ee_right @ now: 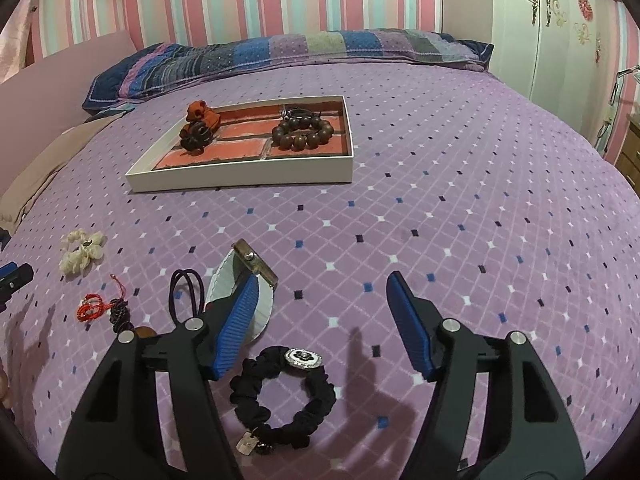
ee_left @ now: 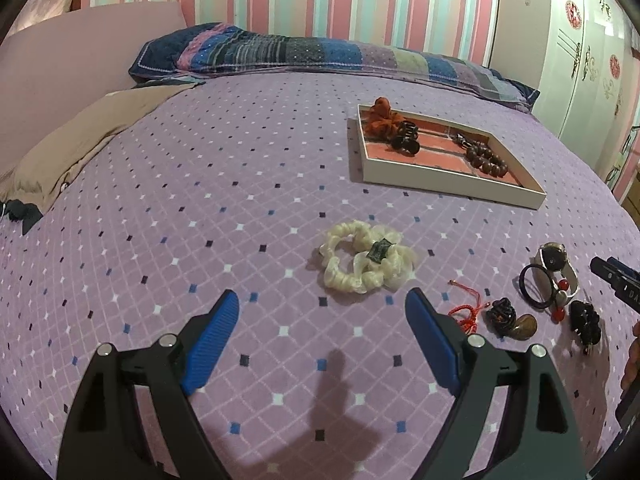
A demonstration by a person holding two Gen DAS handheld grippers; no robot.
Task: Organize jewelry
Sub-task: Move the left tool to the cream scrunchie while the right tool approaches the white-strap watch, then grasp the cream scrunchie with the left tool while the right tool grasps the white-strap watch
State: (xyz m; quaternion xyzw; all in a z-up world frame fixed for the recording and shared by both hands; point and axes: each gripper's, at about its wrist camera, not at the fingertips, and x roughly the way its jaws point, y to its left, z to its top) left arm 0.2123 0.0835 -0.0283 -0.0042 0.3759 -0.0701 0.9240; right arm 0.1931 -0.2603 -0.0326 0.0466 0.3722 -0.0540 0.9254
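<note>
1. The left tool hangs over the purple bedspread with its blue pads spread wide and nothing between them.
2. A cream scrunchie lies just beyond that tool's tips, toward 12 o'clock.
3. The white tray sits further off at 1 o'clock, holding an orange scrunchie, a dark claw clip and a wooden bead bracelet.
4. The right tool has its pads apart and grips nothing; a black scrunchie lies on the bed beneath the gap.
5. At 10 o'clock of the right tool lie a white-strapped watch, a black hair tie and a red cord.
</note>
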